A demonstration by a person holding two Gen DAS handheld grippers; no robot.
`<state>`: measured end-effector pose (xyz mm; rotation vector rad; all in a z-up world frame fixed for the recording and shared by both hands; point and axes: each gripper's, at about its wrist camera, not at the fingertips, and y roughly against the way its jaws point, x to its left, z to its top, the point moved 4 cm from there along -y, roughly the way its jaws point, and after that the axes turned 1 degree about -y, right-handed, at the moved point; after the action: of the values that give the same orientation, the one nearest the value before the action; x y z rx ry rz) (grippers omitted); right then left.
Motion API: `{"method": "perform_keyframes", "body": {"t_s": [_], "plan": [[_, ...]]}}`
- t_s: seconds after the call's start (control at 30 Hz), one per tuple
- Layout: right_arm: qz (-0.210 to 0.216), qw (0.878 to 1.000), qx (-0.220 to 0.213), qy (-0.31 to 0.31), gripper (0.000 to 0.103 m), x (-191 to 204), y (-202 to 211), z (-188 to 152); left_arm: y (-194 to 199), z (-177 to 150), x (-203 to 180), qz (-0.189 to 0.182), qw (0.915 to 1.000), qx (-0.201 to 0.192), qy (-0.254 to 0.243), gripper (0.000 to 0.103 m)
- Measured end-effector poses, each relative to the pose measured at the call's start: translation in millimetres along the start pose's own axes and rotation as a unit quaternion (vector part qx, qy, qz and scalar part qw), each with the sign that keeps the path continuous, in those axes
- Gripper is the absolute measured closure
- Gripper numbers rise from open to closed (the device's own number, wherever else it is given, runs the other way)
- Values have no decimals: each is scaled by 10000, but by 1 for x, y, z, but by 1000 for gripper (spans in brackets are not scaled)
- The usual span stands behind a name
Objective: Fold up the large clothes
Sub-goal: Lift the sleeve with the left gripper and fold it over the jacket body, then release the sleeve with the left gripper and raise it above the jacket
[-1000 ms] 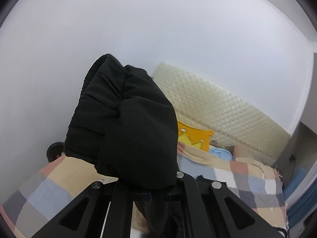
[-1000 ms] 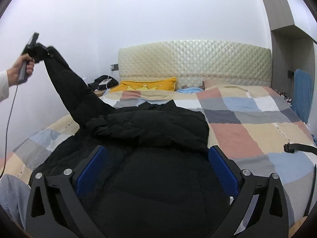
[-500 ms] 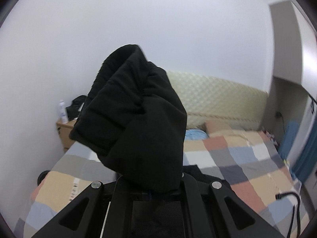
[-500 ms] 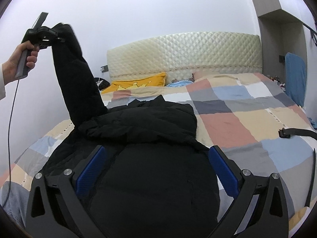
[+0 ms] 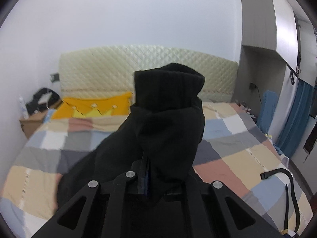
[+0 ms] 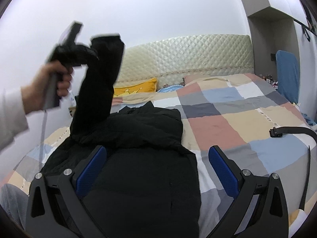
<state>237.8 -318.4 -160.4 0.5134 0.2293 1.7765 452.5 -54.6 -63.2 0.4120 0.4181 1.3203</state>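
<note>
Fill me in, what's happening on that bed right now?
A person is folding a black padded jacket spread on the checked bedspread. The left gripper is shut on the jacket's sleeve, holding its cuff up in the air above the body of the jacket. The right gripper is open and hovers low over the jacket's lower half, gripping nothing. The sleeve is not yet laid across the jacket.
</note>
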Motion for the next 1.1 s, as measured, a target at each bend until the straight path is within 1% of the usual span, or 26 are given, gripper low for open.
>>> {"method": "perform_keyframes", "body": {"t_s": [0.17,0.23,0.33,0.43,0.47,0.53,0.6,0.7,0.8,0.83,0.9,0.93,0.97,1.03,1.1], "plan": [[36,9998,-66,-200,0,-15,0,3,-54,-44,-44,-155,9988,355,-283,96],[70,9997,17,-254,0,-16,-6,2,-76,-65,-59,-203,9972,579,-421,95],[127,9996,71,-251,0,-17,-10,-1,-109,-98,-76,-255,9927,1051,-531,94],[150,9995,120,-236,0,-17,-15,-3,-136,-129,-88,-144,9890,1330,-636,93],[158,9995,142,-249,0,-18,-17,-4,-145,-139,-91,-90,9877,1419,-643,92],[177,9992,203,-299,0,-19,-22,-5,-160,-155,-91,95,9853,1573,-657,89],[255,9988,226,-361,0,-21,-25,-6,-170,-164,-93,195,9850,1596,-631,87],[214,9987,305,-351,0,-22,-32,-8,-175,-170,-98,309,9846,1541,-767,84],[209,9984,372,-384,0,-22,-37,-9,-174,-171,-103,447,9814,1502,-1106,75],[194,9983,383,-388,0,-22,-39,-9,-174,-173,-105,524,9795,1477,-1267,71],[175,9984,392,-365,0,-22,-40,-9,-171,-174,-110,733,9759,1429,-1477,68],[168,9984,398,-352,0,-21,-40,-10,-169,-175,-111,801,9754,1412,-1493,64],[180,9984,400,-356,0,-20,-40,-9,-167,-175,-113,819,9760,1406,-1445,59],[263,9981,372,-426,0,-21,-39,-10,-162,-173,-115,714,9776,1441,-1356,50],[272,9980,316,-473,0,-23,-37,-9,-154,-170,-116,665,9794,1397,-1294,48]]}}
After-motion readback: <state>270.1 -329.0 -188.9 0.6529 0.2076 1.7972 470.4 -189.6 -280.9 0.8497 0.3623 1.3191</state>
